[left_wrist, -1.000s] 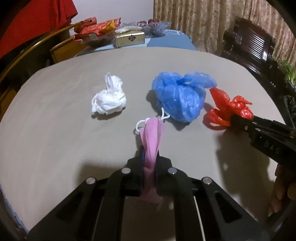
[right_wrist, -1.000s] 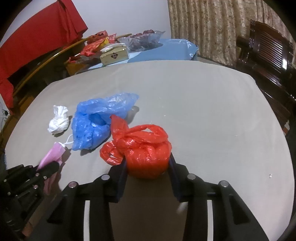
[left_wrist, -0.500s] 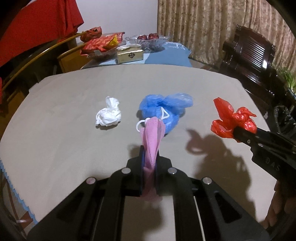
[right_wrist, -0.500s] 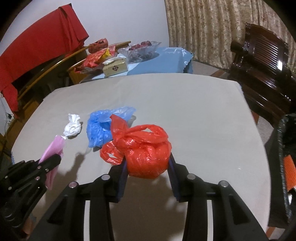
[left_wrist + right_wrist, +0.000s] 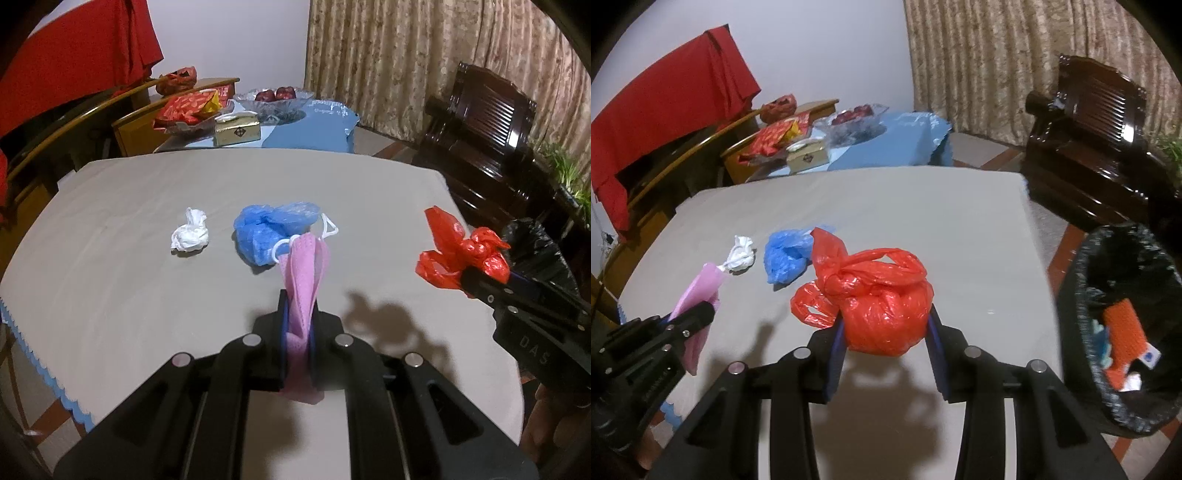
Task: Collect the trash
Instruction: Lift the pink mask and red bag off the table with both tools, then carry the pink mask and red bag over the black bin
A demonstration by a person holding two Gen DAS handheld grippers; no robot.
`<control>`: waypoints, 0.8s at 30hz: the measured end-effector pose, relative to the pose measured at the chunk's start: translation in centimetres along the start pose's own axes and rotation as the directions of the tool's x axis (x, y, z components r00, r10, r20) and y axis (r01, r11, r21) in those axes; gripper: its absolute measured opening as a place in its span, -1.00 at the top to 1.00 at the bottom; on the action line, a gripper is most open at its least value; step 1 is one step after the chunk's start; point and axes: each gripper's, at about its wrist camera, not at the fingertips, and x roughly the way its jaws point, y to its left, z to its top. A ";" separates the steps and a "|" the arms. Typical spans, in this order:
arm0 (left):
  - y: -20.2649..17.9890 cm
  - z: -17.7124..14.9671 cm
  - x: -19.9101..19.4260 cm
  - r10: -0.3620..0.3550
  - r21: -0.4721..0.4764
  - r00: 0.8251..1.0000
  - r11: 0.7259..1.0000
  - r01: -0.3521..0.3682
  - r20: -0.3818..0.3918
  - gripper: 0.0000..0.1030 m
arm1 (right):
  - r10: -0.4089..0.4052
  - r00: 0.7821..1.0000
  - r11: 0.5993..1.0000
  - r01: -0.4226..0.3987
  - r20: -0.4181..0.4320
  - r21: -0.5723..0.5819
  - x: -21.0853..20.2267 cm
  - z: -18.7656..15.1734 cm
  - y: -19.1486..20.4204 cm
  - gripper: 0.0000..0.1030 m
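Note:
My left gripper (image 5: 298, 325) is shut on a pink face mask (image 5: 304, 273) and holds it above the grey table (image 5: 129, 288). My right gripper (image 5: 886, 332) is shut on a knotted red plastic bag (image 5: 882, 310), also lifted off the table; the bag shows in the left wrist view (image 5: 461, 247) too. A blue plastic bag (image 5: 269, 229) and a crumpled white bag (image 5: 190, 236) lie on the table ahead. A black-lined trash bin (image 5: 1082, 295) with some trash inside stands off the table's right edge.
A dark wooden chair (image 5: 1089, 147) stands behind the bin. A blue-covered side table (image 5: 295, 125) with a gold tissue box (image 5: 236, 129), a fruit bowl and red snack packs is beyond the far edge. A red cloth (image 5: 665, 99) hangs at the left.
Both grippers have lifted and pulled back from the table with the mask and the red bag. The trash bin has come into the right wrist view.

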 end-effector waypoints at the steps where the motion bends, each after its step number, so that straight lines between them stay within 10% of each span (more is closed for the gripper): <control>1: -0.5 0.0 -0.6 -0.001 0.002 1.000 1.000 0.001 0.005 0.84 | -0.004 1.000 1.000 0.004 0.005 0.004 -0.5 0.0 -0.4 0.23; 24: -14.3 -0.1 -7.1 -0.044 0.055 0.997 0.998 0.040 0.065 0.84 | -0.098 0.990 0.994 0.093 0.103 0.051 -11.5 0.5 -11.9 0.23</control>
